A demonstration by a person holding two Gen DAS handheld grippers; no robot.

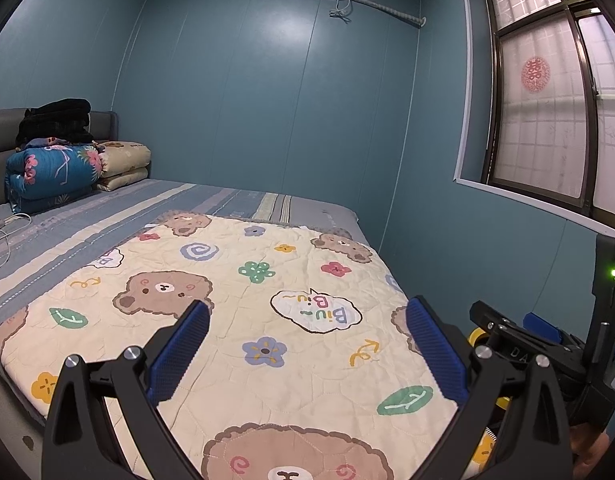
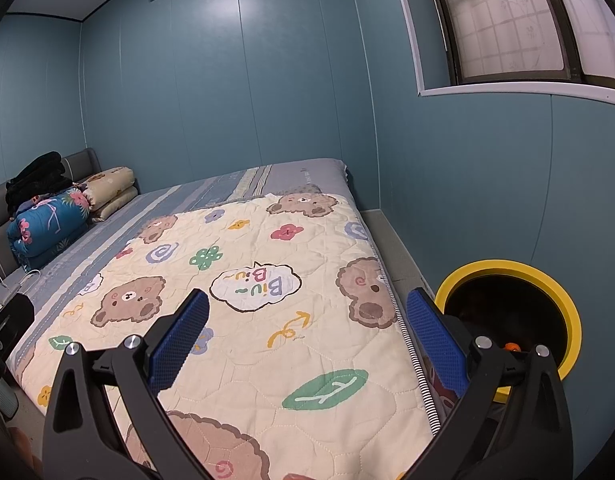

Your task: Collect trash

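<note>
Both the left gripper (image 1: 307, 344) and the right gripper (image 2: 307, 340) are hovering over the bear-print quilt (image 2: 267, 300), fingers spread and empty. No trash is showing; the yellow-rimmed bin (image 2: 507, 270) is standing beside the bed. Risk: pinching quilt fabric instead.

both wrist views above bed (image 1: 291, 264), facing headboard

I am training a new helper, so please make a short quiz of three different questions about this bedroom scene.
1. True or false: the left tongs hold a piece of trash.
2. What colour is the rim of the bin beside the bed?
3. The bear quilt lies on: A) the floor B) the bed C) the windowsill

Key: 1 false, both the left and the right tongs are open and empty. 2 yellow. 3 B.
</note>
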